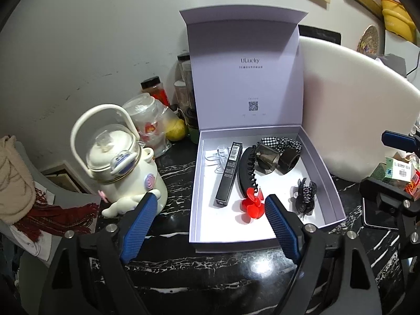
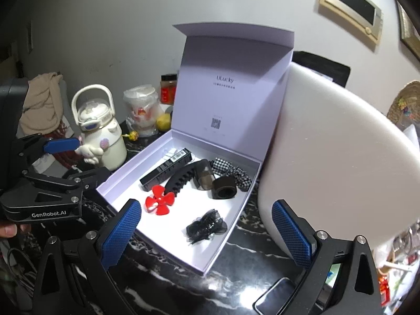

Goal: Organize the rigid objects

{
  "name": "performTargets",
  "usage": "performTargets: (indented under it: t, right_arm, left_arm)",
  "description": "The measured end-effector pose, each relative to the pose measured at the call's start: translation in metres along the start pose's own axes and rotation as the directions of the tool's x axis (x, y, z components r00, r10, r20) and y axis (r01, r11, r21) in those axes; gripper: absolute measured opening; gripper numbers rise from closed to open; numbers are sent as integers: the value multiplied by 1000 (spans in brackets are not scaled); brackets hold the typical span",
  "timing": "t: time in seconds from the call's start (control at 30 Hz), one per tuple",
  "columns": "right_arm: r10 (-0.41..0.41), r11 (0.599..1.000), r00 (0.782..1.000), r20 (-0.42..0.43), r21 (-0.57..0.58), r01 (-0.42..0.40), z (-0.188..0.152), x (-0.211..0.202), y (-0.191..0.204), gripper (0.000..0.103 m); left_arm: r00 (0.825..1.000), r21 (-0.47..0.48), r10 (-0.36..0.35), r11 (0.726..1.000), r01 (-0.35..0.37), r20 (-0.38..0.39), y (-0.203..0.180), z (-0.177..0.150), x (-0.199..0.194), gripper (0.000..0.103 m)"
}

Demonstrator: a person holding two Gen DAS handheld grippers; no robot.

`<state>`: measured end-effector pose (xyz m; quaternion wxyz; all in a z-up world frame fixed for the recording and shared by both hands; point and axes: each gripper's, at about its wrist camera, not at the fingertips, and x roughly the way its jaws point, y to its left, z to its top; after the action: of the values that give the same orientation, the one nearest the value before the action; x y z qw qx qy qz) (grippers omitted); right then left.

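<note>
An open white gift box (image 1: 195, 183) (image 2: 225, 246) with its lid upright stands on the black marble table. In it lie a red flower clip (image 1: 252, 204) (image 2: 158, 200), a long black claw clip (image 1: 246, 169) (image 2: 183, 177), a slim black carton (image 1: 229, 173) (image 2: 165, 166), a black mesh bow clip (image 1: 305, 198) (image 2: 206, 227), a dark translucent clip (image 1: 278, 158) (image 2: 215, 182), a checked scrunchie (image 1: 286, 141) (image 2: 231, 172) and a clear clip (image 1: 220, 155). My left gripper (image 1: 208, 210) (image 2: 78, 157) is open and empty over the box's near edge. My right gripper (image 2: 206, 225) is open and empty above the box's right side.
A cream kettle-shaped bottle (image 1: 123, 162) (image 2: 102, 134) stands left of the box, with a bagged cup (image 1: 149, 120), a lemon (image 1: 176, 130) and jars behind. A large white curved chair back (image 1: 354, 110) (image 2: 336, 157) is on the right. A phone (image 2: 278, 296) lies near the table's front.
</note>
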<state>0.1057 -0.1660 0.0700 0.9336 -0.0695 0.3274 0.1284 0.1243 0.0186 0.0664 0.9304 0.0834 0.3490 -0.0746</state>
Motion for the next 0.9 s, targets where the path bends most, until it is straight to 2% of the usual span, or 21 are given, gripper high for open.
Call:
performTargets:
  t: [0.03, 0.7, 0.8, 0.9]
  right_arm:
    - [-2, 1000, 1000, 4, 0, 2, -1, -3, 1, 102]
    - [-7, 1000, 998, 62, -2, 7, -34, -63, 17, 102]
    - [-1, 1000, 998, 64, -2, 1, -40, -68, 20, 102]
    - [3, 1000, 999, 54, 5, -3, -45, -68, 21, 102]
  left_arm:
    - [1000, -2, 1, 1000, -1, 5, 0, -1, -3, 91]
    - [998, -13, -11, 1000, 12, 66, -12, -31, -68, 92]
    - [997, -12, -9, 1000, 10, 80, -14, -34, -73, 103]
    - [995, -11, 2, 1000, -1, 97, -16, -38, -77, 103]
